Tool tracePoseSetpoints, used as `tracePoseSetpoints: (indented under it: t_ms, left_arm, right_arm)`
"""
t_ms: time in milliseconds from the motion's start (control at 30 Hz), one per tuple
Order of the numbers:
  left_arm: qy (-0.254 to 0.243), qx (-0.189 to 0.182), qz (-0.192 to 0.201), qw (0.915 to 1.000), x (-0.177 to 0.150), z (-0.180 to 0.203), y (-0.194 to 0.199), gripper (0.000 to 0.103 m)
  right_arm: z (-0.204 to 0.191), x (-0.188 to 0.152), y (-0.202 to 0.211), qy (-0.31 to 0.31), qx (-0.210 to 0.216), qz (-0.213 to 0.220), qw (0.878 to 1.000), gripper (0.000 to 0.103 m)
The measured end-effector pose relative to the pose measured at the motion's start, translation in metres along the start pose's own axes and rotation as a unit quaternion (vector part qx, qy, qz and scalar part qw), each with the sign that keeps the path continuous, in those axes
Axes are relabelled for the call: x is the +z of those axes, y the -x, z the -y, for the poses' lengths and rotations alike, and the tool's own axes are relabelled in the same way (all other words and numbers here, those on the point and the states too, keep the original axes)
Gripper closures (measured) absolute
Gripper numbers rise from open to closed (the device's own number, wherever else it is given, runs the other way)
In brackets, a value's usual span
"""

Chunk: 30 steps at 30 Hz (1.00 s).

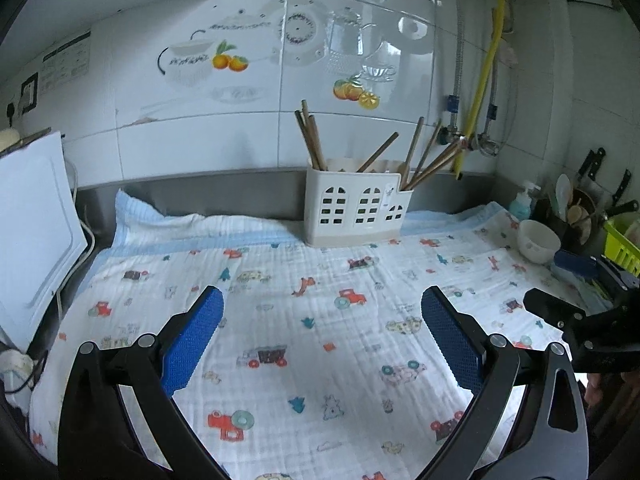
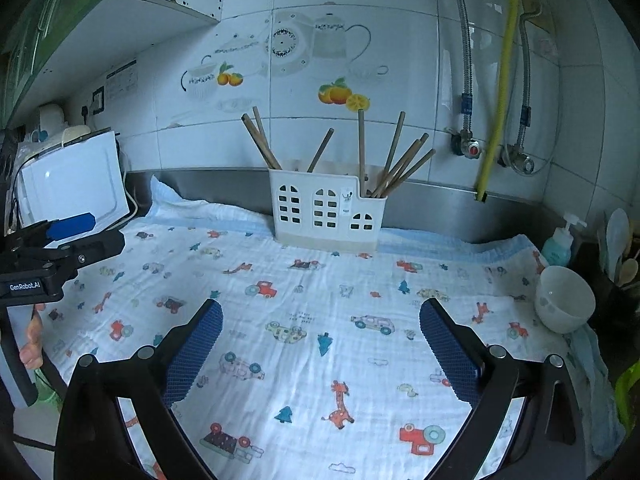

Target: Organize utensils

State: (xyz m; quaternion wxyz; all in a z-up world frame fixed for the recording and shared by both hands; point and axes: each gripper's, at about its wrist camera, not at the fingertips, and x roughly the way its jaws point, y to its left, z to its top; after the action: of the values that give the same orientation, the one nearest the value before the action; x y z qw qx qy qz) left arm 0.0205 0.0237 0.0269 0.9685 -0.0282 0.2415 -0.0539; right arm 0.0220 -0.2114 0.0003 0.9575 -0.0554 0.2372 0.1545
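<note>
A white board (image 2: 74,178) leans against the wall at about nine o'clock of the counter, next to a cloth (image 1: 320,340) printed with little cars, giraffes and trees that covers the worktop. The left gripper (image 1: 322,306) hangs over the cloth with its blue pads (image 1: 192,340) spread wide and nothing between them; in the right wrist view its body shows at the nine o'clock edge. At twelve o'clock of both views, at the far edge of the cloth just before the steel backsplash, stands a white holder (image 1: 354,210) with window-shaped cutouts. Brown chopsticks (image 2: 384,160) stand in it, a few leaning toward eleven o'clock in its left compartment, one in the middle, and a fan of them tilting toward one o'clock in the low right compartment. The right gripper (image 2: 320,320) is likewise released, jaws wide apart above the bare cloth, well short of the holder. At three o'clock a white bowl (image 2: 564,300) rests on the cloth's edge, with a teal soap bottle (image 2: 560,242) just behind it.
</note>
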Motion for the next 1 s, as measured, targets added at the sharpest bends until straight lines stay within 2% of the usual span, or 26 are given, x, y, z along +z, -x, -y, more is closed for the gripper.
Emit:
tracePoseSetpoints:
  t_ms: [433,1000]
  left_arm:
    - [0.012,-0.008,-0.031,0.9994,-0.016,-0.004,-0.008,0.005]
    - [0.028,0.013,-0.057,0.9979,-0.024,-0.014,-0.020,0.005]
  right_arm:
    - [0.003,-0.004,0.001,-0.004,-0.003,-0.005,1.000,0.007]
    - [0.000,-0.008,-0.009,-0.003,0.001,-0.018,1.000,0.007]
